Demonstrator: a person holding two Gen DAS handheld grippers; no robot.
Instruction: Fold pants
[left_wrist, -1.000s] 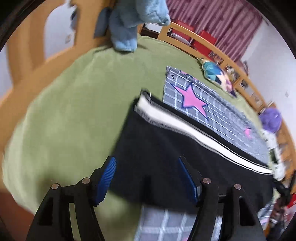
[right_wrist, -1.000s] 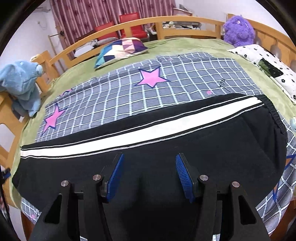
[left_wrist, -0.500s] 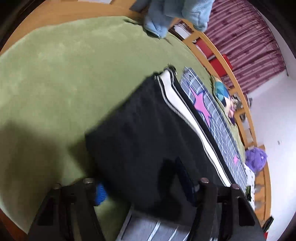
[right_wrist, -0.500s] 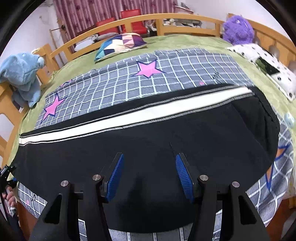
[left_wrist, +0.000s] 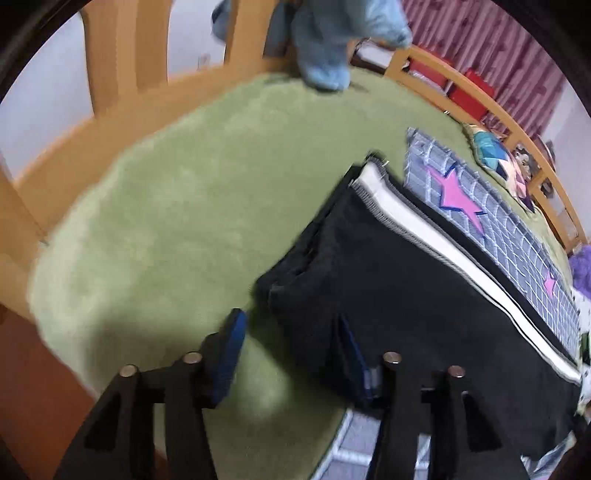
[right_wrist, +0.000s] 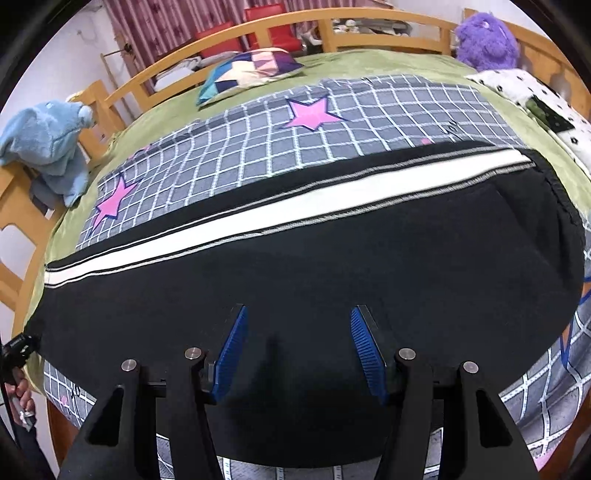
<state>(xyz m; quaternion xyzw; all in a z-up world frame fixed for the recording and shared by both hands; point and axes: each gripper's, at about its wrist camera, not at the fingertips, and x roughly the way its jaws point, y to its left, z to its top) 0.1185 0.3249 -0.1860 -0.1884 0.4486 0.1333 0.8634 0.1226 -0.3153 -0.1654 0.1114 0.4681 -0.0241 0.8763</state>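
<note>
We find the pants (right_wrist: 332, 266), black knit with a broad white side stripe edged in thin grey lines, lying flat and lengthwise across the bed, mostly on a grey grid-patterned sheet (right_wrist: 332, 122) printed with pink stars. The sheet rests on a green fleecy blanket (left_wrist: 177, 206) that covers the mattress. In the left wrist view the hem end of the pants (left_wrist: 388, 280) reaches onto the green blanket, its layers stacked with a small crease near the corner. The left claw (left_wrist: 291, 354) stands wide, its blue ribbed pads apart; the right-hand pad touches or overlaps the black fabric at the hem corner, while the other pad hangs over bare blanket. We cannot tell whether cloth lies between them. The right claw (right_wrist: 297, 350) is likewise wide open, both ribbed blue pads over the dark cloth near its lower edge, gripping nothing. The elastic waistband sits at the right end in the right wrist view. A curved wooden bed rail (right_wrist: 369, 22) rings the mattress. A blue plush toy (right_wrist: 48, 147) slumps against the rail, a purple plush toy (right_wrist: 485, 40) sits at the far corner, and a patchwork cushion (right_wrist: 247, 72) lies beyond the sheet.
</note>
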